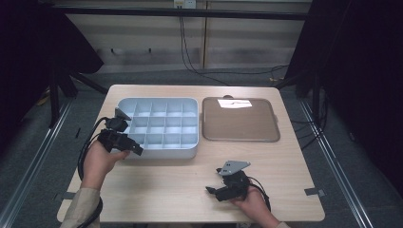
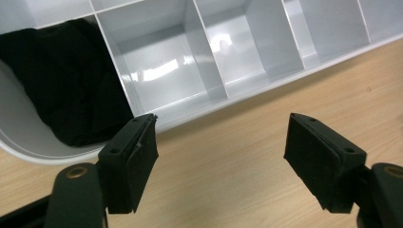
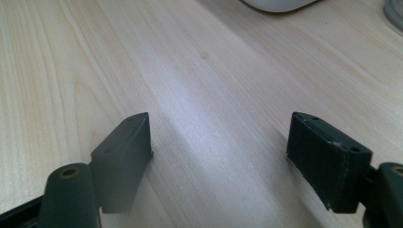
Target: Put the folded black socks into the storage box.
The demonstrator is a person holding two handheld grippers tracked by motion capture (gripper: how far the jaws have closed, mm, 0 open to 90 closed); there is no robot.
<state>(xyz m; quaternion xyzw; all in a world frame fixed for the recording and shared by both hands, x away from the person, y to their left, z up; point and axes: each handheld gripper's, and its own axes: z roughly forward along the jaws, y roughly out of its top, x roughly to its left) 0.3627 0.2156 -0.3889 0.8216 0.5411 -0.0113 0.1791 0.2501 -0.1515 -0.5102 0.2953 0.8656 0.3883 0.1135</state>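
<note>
A white organiser tray (image 1: 192,151) with several square compartments lies on the table's left half. My left gripper (image 1: 130,140) is at the tray's front-left corner, held by a hand, and stands open with nothing between its fingers. In the left gripper view it (image 2: 221,142) hovers over bare wood just short of the tray's front wall (image 2: 266,83). A black mass (image 2: 62,85) lies in the rounded corner compartment; I cannot tell what it is. My right gripper (image 1: 214,184) is near the table's front edge, open and holding nothing, and it (image 3: 218,142) is over bare wood.
A flat brown tray (image 1: 240,128) sits to the right of the organiser, with a white slip (image 1: 234,103) at its far edge. The wooden table (image 1: 285,166) has free room along its front and right side. Cables trail from both grippers.
</note>
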